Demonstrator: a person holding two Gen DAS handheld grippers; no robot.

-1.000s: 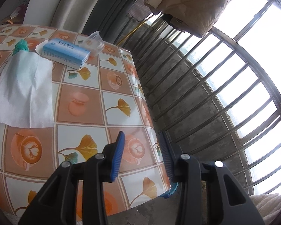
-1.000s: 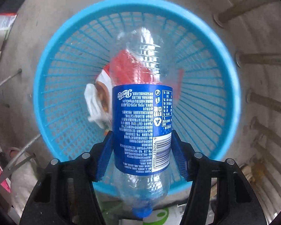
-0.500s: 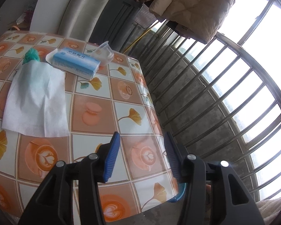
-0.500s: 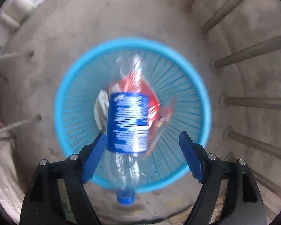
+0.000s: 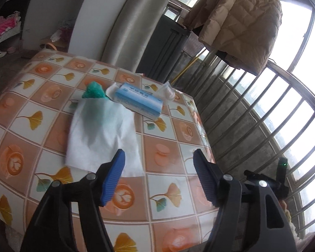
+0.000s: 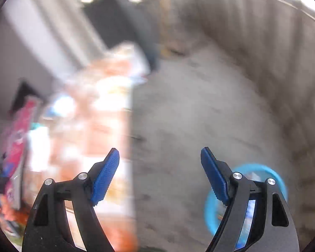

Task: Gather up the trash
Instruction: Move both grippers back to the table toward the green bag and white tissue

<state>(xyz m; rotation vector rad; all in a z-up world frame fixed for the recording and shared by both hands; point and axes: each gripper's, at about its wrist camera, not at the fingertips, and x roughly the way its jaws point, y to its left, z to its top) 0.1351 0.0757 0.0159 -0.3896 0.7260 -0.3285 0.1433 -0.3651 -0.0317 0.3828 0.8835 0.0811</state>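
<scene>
On the patterned table lie a white tissue, a green wad half under it, a blue-and-white box and a small clear cup. My left gripper hovers over the table's near part, just this side of the tissue; its jaws are opening and nothing is between them. The right wrist view is blurred by motion. There my right gripper is open and empty above the concrete floor, with the blue basket low at the right behind its finger; the bottle's blue label shows faintly inside.
A metal railing runs along the table's right side, with a padded jacket hung above it. A grey curtain stands behind the table. In the right wrist view the table edge borders the bare concrete floor.
The right gripper let the bottle drop into the basket, then rose and swung away toward the table. The left gripper widened and turned toward the tissue.
</scene>
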